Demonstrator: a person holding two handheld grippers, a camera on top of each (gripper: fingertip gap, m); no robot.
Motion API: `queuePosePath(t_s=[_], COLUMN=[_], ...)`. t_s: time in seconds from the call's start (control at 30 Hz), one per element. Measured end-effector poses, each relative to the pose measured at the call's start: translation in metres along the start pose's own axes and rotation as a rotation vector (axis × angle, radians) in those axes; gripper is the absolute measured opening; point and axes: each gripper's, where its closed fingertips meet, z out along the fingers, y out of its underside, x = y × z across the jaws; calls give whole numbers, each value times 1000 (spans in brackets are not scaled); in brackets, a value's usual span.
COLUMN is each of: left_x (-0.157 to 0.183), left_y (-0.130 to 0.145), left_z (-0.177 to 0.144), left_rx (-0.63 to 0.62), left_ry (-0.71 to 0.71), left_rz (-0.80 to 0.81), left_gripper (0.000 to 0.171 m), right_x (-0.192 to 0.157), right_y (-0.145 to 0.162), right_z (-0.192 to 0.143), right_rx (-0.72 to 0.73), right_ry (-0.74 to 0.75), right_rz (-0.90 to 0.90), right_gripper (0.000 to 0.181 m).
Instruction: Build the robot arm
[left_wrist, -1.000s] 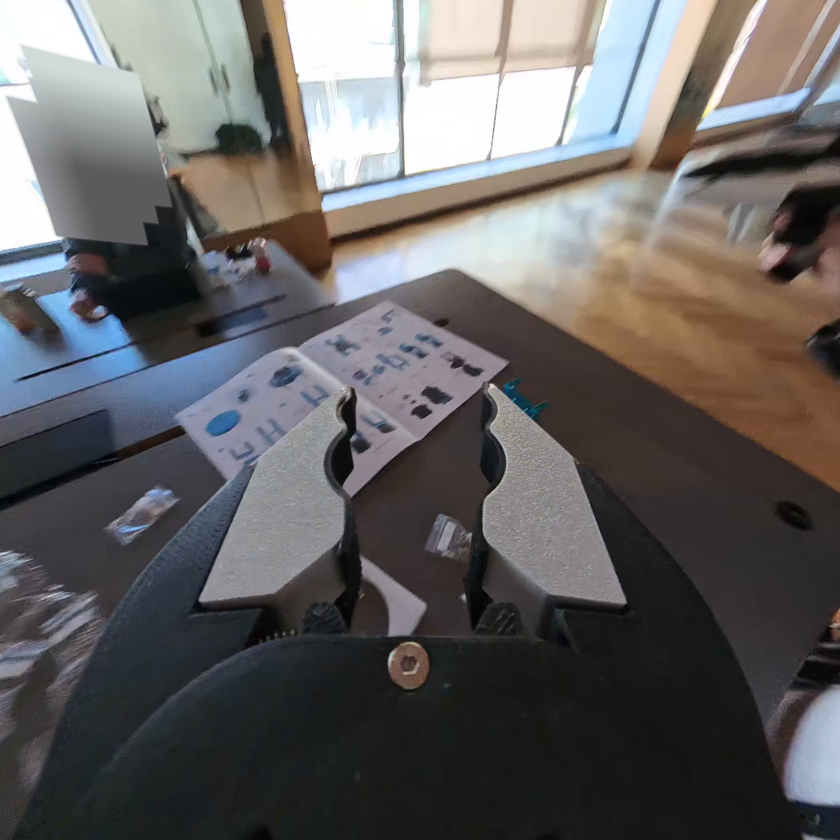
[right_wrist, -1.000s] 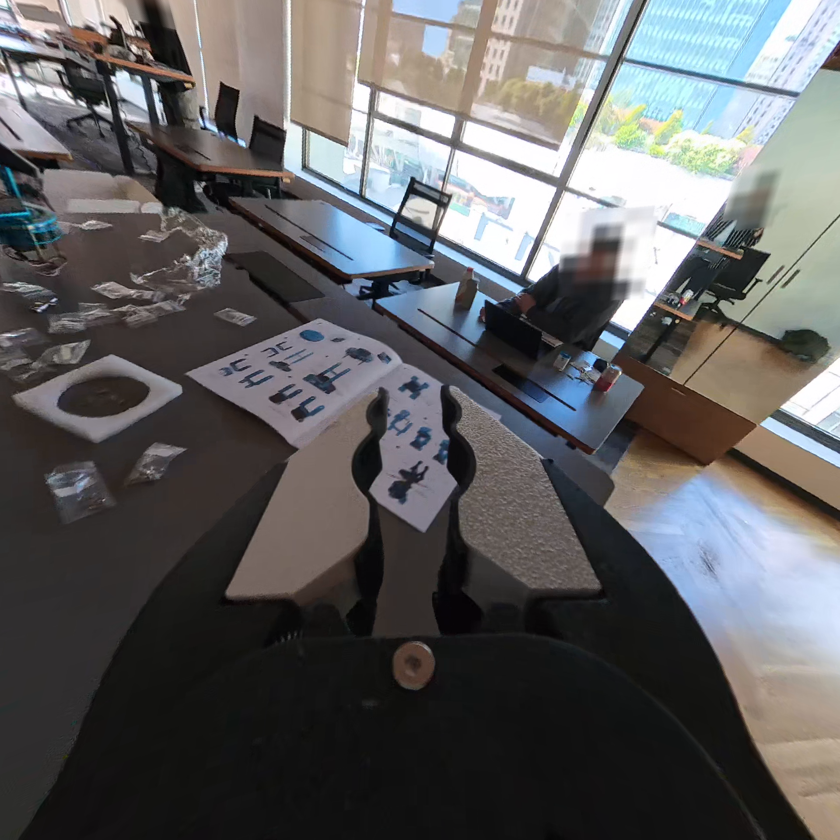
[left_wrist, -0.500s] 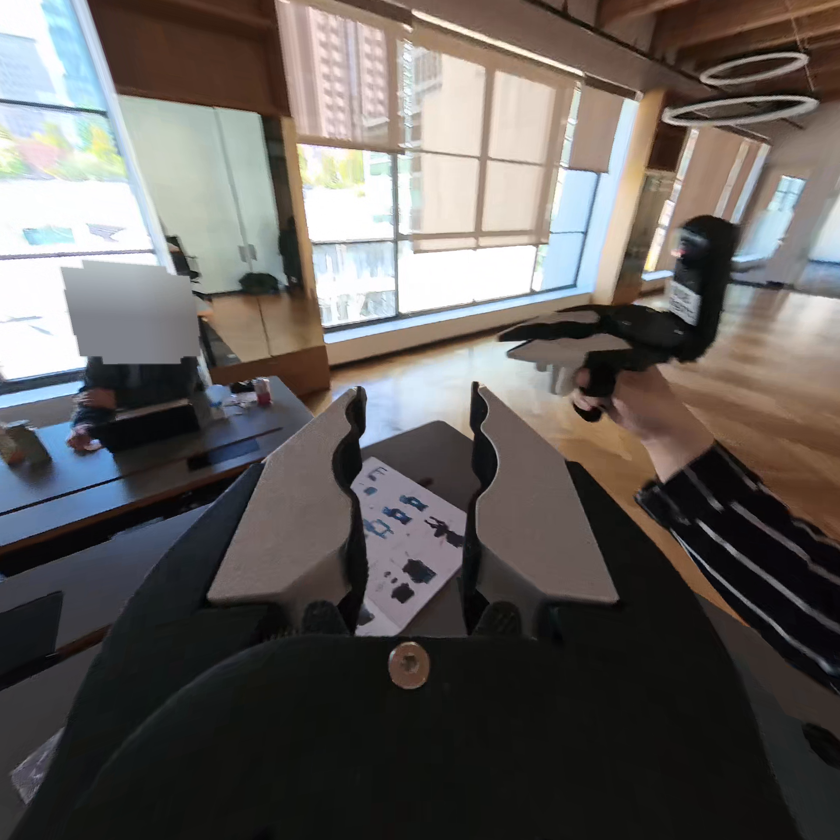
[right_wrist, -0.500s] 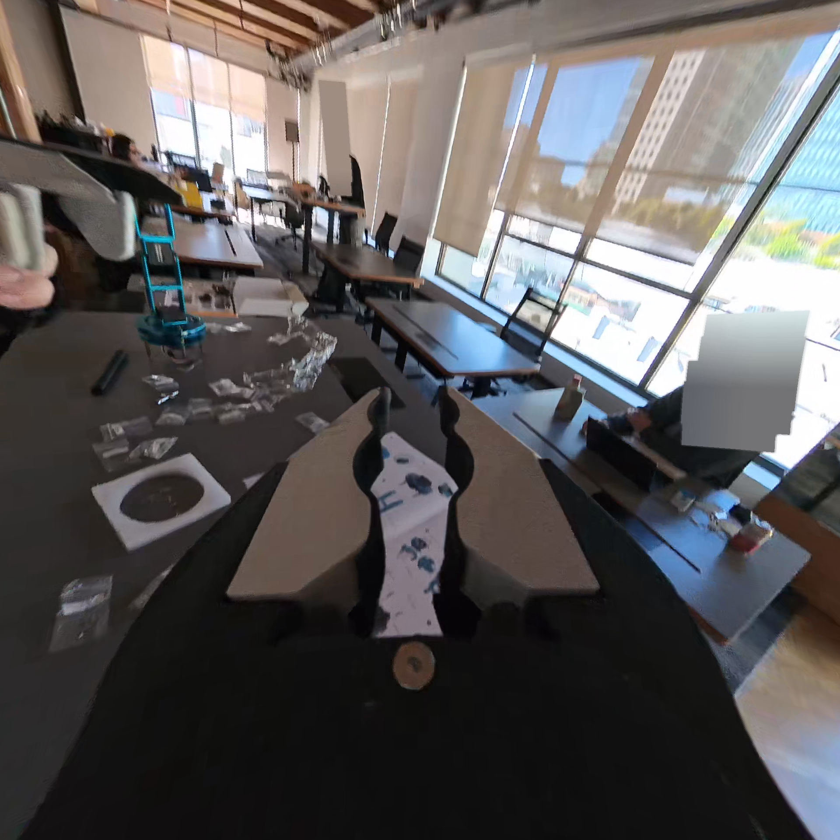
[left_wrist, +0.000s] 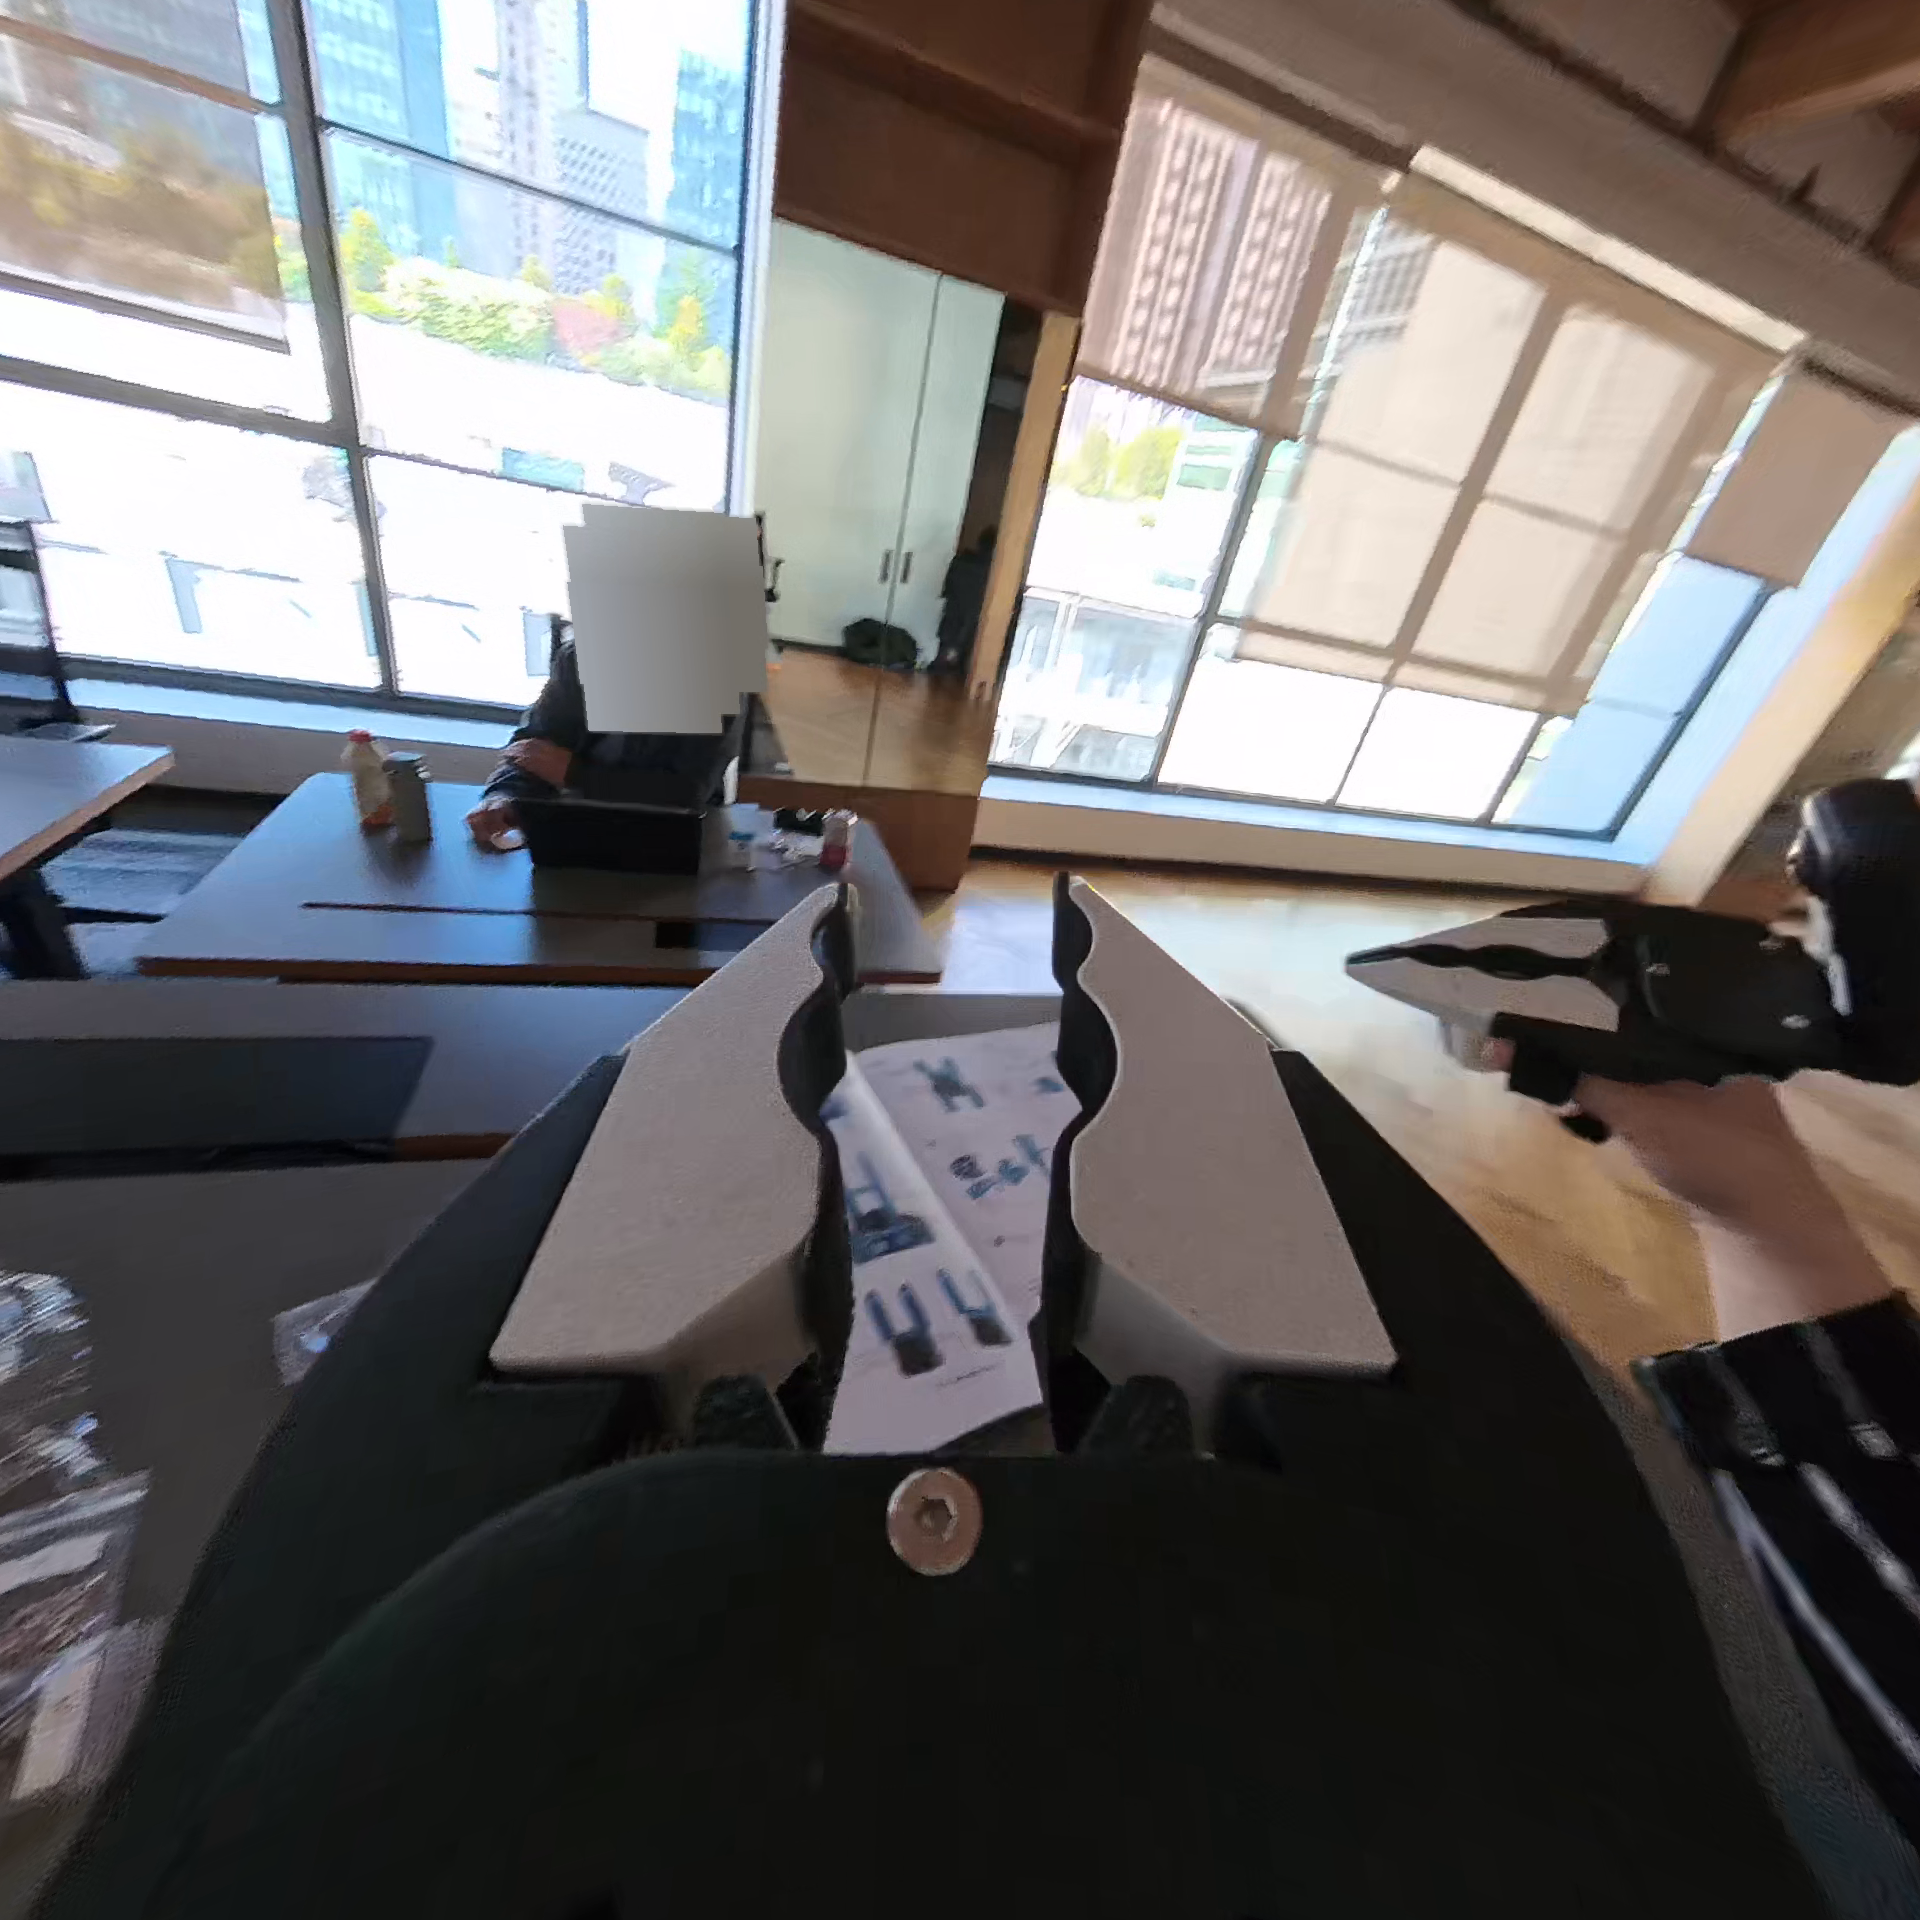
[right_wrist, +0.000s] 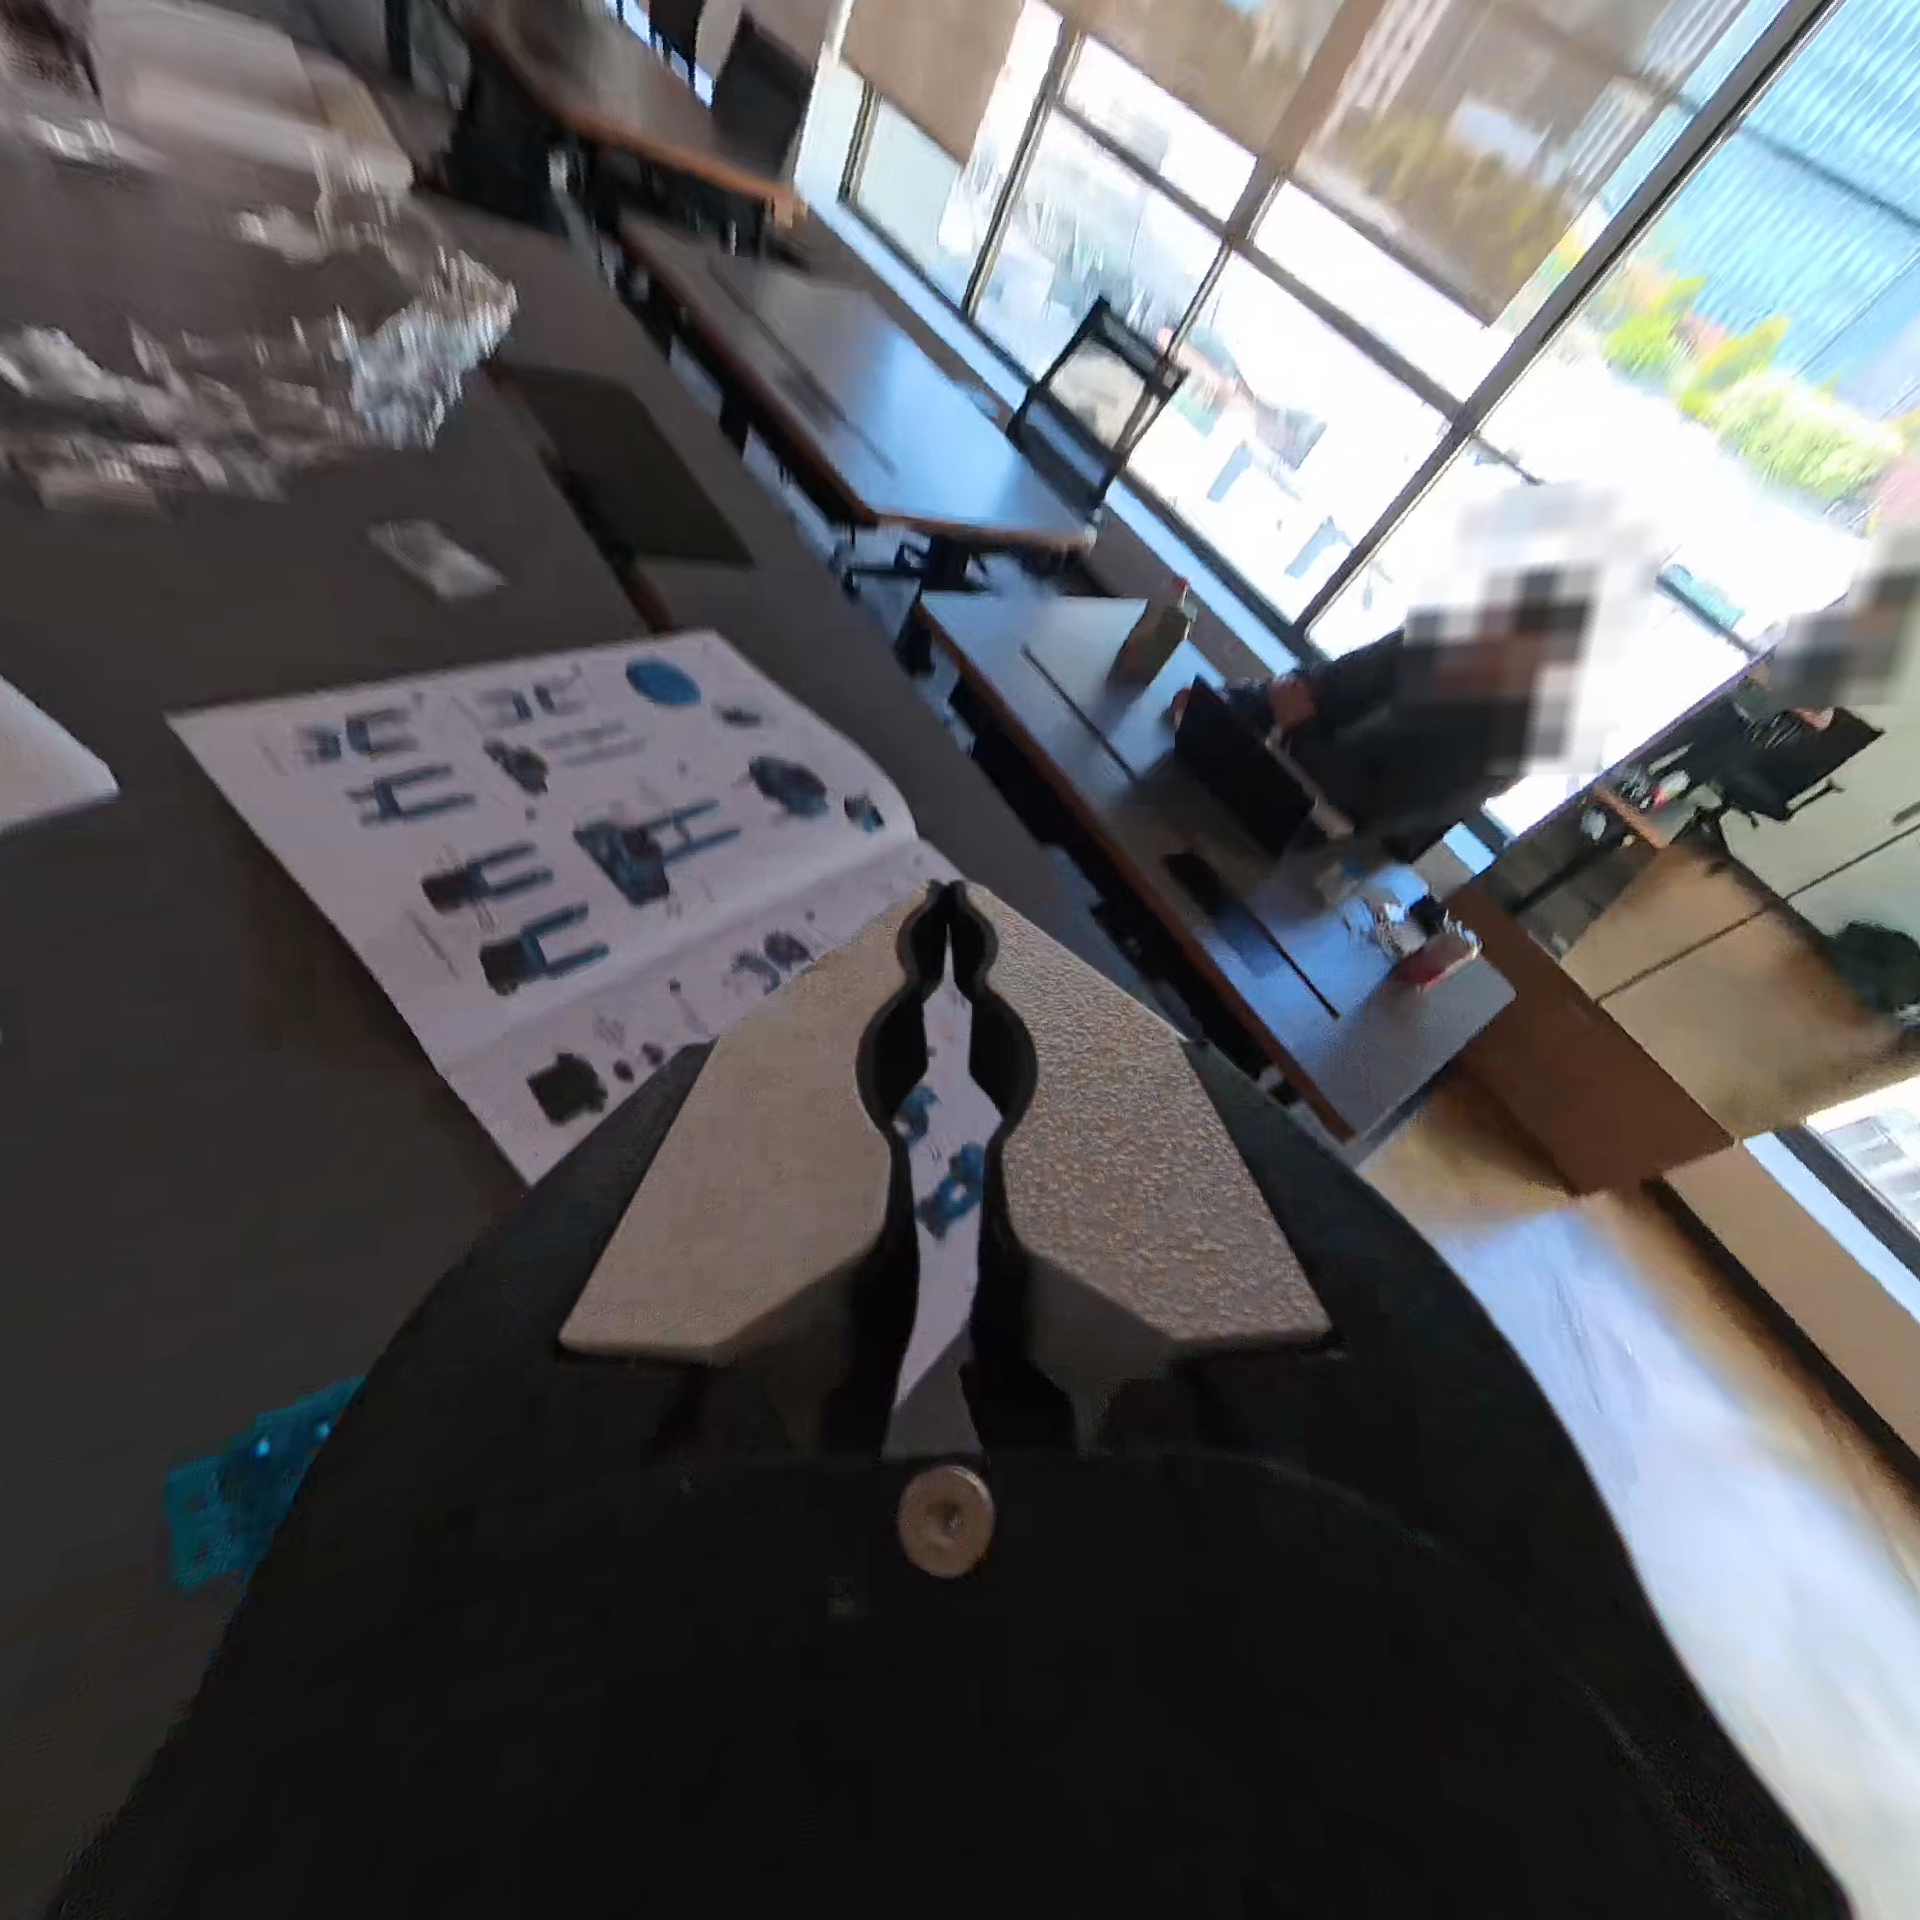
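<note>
Table (right_wrist: 260, 1091), dark and broad, carries everything near the grippers. On it lies an open booklet (right_wrist: 582, 831) of white pages with blue and black diagrams, flat, its far corner near the table edge. Crumpled clear bags (right_wrist: 416, 343) sit farther back on the table, blurred. A blue part (right_wrist: 239, 1475) lies on the table just beside the right gripper's body, on its left side.

Beyond the table edge stands a desk (left_wrist: 499, 914) where a person (left_wrist: 623, 769) sits behind a dark laptop, with two bottles (left_wrist: 390, 795) near them.

Left gripper (left_wrist: 951, 935) hangs above the booklet (left_wrist: 935, 1226) with its fingers spread apart and nothing between them. Right gripper (right_wrist: 948, 904) is held over the booklet's near corner, fingertips pressed together, gripping nothing; in the left wrist view it (left_wrist: 1382, 961) shows off to the side in a hand (left_wrist: 1714, 1164) with a striped sleeve (left_wrist: 1829, 1455).
</note>
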Motion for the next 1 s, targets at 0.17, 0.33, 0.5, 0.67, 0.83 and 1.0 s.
queuePosePath(t_s=[0.17,0.33,0.5,0.67,0.83,1.0], left_x=[-11,-11,-6,-2,1,-2], left_y=[16,41,35,30,25,28], left_z=[6,19,22,21,22,20], left_rx=[-86,-209,-162,-133,-98,-126], left_ry=[-79,-82,-61,-34,-36,-74], left_rz=[34,68,55,24,24,52], left_gripper=[41,45,45,45,45,50], right_x=[12,14,38,61,68,67], right_y=[34,23,-4,-13,-14,-16], right_z=[4,8,-13,-32,-32,-30], right_rx=[-154,-53,149,270,283,263], right_ry=[26,-8,49,106,201,240], right_rz=[23,237,423,544,443,411], right_gripper=[0,0,2,0,0,0])
